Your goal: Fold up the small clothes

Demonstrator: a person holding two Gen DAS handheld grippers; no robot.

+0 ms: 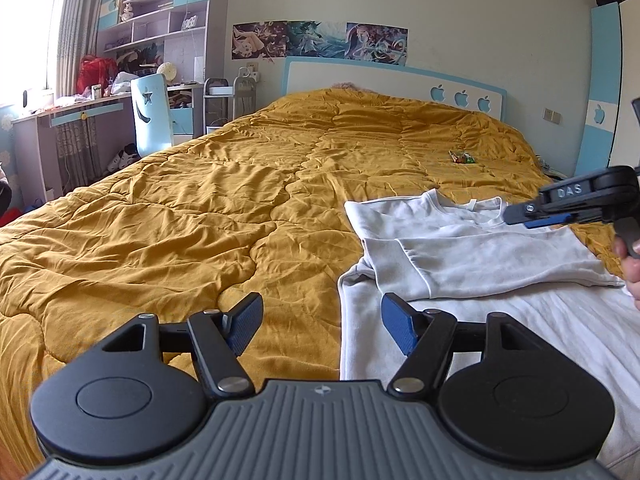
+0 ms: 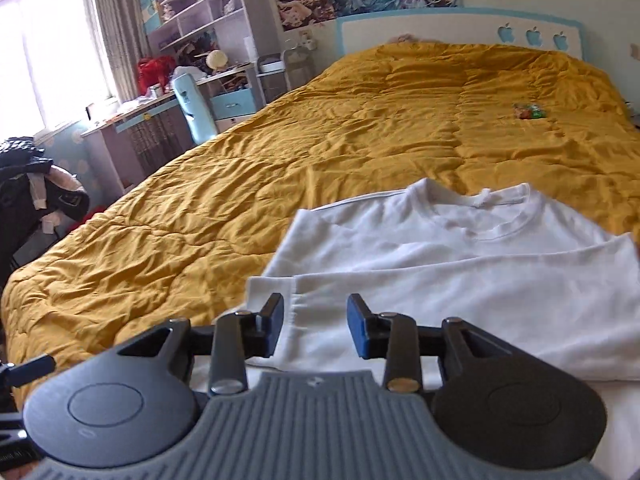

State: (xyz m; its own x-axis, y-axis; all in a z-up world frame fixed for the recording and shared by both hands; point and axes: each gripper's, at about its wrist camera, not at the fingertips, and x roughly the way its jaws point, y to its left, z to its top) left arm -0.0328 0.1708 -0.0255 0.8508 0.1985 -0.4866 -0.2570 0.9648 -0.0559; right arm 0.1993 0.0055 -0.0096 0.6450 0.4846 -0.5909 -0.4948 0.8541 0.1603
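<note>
Left wrist view gives us a wide bed under a rumpled mustard-yellow quilt [image 1: 200, 208], and on its near right side lies our white sweatshirt [image 1: 460, 248], spread front-down or front-up we cannot tell, with its ribbed round neckline toward the headboard [image 1: 360, 76]. One sleeve is folded across the chest, its ribbed cuff ending near the garment's left edge, so the top half already reads as a neat rectangle while the lower body runs toward us in soft wrinkles. The cloth is plain, pale and unprinted, slightly grey in shadow. Our left gripper [image 1: 320, 326] hovers low over the quilt beside the sweatshirt's near left edge, its blue-padded fingers [image 1: 398, 322] spread wide with nothing between them. Our right gripper [image 1: 516, 216] comes in from the right edge just over the neckline, seen side-on, so its gap is hard to judge there. From the right wrist view, the right gripper [image 2: 316, 324] sits over the folded sleeve, fingers [image 2: 358, 328] parted to a moderate gap, and the white cloth shows between them without being pinched. A small colourful wrapper [image 1: 462, 157] lies farther up the quilt, well apart from the sweatshirt.
</note>
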